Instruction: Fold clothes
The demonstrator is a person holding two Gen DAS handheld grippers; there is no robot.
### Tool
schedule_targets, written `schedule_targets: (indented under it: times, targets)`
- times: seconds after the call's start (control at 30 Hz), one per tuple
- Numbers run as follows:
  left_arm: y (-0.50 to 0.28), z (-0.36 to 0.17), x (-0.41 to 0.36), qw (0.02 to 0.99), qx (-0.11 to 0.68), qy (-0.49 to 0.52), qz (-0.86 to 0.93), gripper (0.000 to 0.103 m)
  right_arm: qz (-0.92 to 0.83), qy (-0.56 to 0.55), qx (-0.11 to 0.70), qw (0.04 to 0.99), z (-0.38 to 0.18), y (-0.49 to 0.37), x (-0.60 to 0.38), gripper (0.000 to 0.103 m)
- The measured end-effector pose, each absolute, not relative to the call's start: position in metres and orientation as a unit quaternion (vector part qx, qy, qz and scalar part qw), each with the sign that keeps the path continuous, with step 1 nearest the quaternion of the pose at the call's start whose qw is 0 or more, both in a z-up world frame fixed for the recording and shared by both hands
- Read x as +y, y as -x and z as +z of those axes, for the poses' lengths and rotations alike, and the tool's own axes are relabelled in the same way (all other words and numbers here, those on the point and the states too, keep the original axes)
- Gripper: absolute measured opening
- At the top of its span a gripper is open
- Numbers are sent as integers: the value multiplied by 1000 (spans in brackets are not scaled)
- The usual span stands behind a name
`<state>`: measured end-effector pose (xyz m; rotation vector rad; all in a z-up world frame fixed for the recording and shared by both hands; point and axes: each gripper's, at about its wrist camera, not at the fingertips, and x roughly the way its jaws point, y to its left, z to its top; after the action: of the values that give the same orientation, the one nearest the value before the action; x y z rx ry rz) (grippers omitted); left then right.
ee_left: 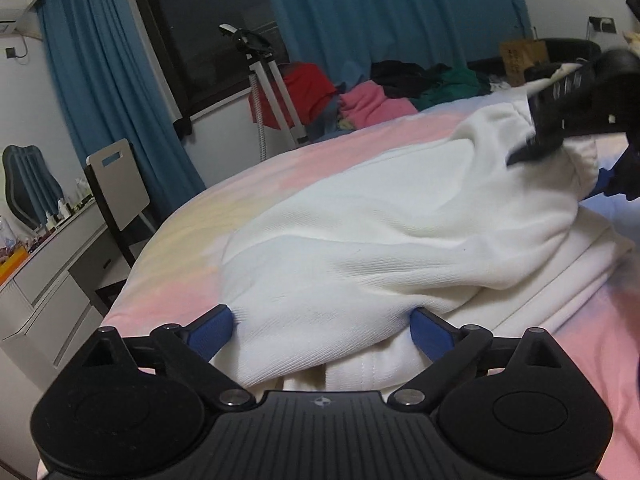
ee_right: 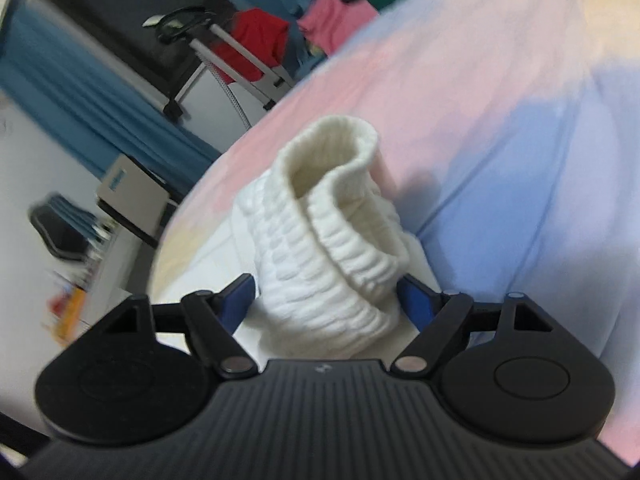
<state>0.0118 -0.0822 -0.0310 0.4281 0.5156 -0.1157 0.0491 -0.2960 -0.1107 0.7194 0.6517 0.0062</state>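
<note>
A white knit garment (ee_left: 380, 240) lies crumpled on the pastel bedsheet (ee_left: 280, 168), heaped up toward the right. My left gripper (ee_left: 322, 332) is open at the garment's near edge, and a fold of the white cloth fills the wide gap between its blue pads (ee_left: 212, 332). In the left wrist view my right gripper (ee_left: 536, 124) is at the upper right, over the raised end of the garment. The right wrist view shows that gripper (ee_right: 326, 292) closed on the ribbed white cuff (ee_right: 340, 216), which stands upright and touches both pads.
A pile of pink, red, green and black clothes (ee_left: 376, 100) sits at the far side of the bed. A steamer stand (ee_left: 272, 80) is beyond it. Left of the bed are a chair (ee_left: 116, 184) and a cluttered white desk (ee_left: 48, 272). The sheet (ee_right: 520, 140) stretches right of the cuff.
</note>
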Motion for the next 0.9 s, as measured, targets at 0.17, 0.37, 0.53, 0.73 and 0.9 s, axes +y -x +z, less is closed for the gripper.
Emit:
schedule_targets:
  times: [0.17,0.37,0.53,0.73,0.9]
  targets:
    - [3,-29,-80,949,242,-191,-67,96,-26,-313,284,906,-101,-40,-289,47]
    - [22,-21,-76,959,214,-177,-60,96,-22,-306,188,933,-61,-12,-300,43]
    - [14,-26,-67,960,233,-151,-42,96,-60,-330,239,911,-94,-23,-327,44]
    - [3,-25,-41,960,270,-77,-11,96,-55,-450,272,849,-143,-28,-354,58]
    - [1,-21,-18,956,294,-14,2,96,-35,-448,298,842,-148,-31,-349,81]
